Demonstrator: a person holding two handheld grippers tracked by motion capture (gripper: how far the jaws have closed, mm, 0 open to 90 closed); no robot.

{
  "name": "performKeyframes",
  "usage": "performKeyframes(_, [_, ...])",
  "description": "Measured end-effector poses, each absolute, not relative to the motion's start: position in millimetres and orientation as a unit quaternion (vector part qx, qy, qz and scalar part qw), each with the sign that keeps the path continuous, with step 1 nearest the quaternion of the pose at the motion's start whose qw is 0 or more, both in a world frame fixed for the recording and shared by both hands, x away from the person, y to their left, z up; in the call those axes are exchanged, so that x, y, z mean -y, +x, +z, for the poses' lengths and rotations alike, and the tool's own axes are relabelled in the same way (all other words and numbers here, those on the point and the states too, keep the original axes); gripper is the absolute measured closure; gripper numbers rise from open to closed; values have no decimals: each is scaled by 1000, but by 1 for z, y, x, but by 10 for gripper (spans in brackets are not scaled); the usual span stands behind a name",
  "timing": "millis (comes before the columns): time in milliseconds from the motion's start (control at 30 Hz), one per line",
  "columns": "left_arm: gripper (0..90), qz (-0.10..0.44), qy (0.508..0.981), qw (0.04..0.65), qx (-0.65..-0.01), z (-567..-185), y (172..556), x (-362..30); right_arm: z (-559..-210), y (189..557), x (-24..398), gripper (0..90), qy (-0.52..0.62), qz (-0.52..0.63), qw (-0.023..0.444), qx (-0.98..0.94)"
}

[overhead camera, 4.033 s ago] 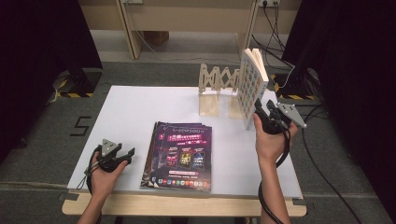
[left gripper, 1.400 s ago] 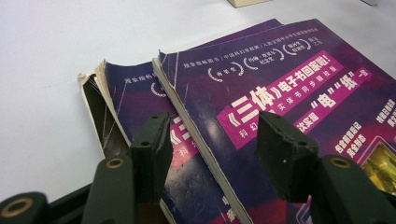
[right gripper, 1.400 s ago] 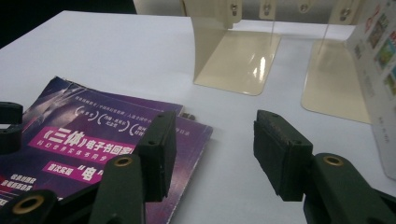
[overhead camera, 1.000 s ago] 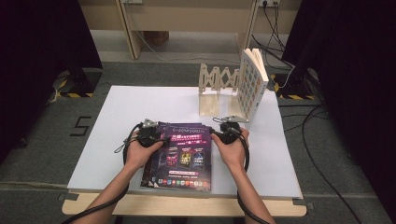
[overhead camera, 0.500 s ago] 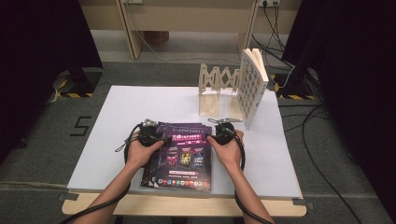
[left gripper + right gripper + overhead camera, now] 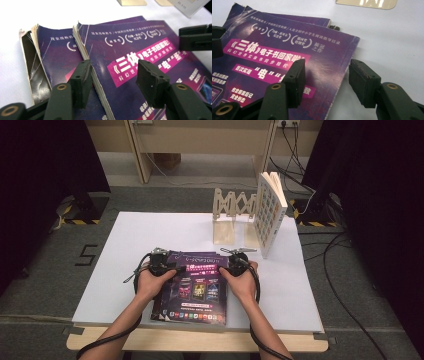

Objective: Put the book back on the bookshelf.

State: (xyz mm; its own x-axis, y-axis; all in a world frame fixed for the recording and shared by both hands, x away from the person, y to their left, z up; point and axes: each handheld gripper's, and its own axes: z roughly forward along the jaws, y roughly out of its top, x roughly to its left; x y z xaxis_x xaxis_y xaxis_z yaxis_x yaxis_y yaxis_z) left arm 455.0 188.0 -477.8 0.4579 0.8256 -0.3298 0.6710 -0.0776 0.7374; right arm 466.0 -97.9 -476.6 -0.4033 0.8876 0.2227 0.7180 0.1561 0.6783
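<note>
Both tongs now set at the top book's far corners, jaws wide, nothing gripped.
Left tongs point(image 6: 167, 265) and right tongs point(image 6: 231, 265) (4 seconds ago apart, right at the bookstand point(image 6: 234, 215)) straddle the top book's point(image 6: 196, 285) edges; lift judged imminent.

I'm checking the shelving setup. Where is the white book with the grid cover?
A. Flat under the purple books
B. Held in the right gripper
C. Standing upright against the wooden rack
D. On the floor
C: the white book stands on edge against the wooden rack.
</note>
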Motion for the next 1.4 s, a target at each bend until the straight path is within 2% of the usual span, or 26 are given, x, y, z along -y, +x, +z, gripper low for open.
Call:
performKeyframes(400, [514,46,690,490,-530,-468,445,-192,-478,464,96,479,540,370,122,-746])
performKeyframes(600, [527,-4,690,503,-520,-468,439,-185,-478,463,95,478,541,370,126,-745])
performKeyframes(667, [531,8,701,493,-516,-470,438,-180,-478,463,95,479,539,370,129,-745])
performKeyframes(733, [583,14,704,481,-523,-473,438,-180,-478,463,96,479,541,370,127,-745])
performKeyframes(833, [772,11,707,472,-526,-475,439,-186,-478,464,97,477,539,370,125,-747])
performKeyframes(933, [828,4,714,471,-519,-474,438,-187,-477,467,99,474,540,371,117,-747])
performKeyframes(1167, [837,-18,726,464,-507,-470,437,-193,-473,478,101,469,548,371,113,-741])
performKeyframes(1400, [833,-26,727,461,-509,-472,439,-196,-472,491,102,469,554,366,89,-743])
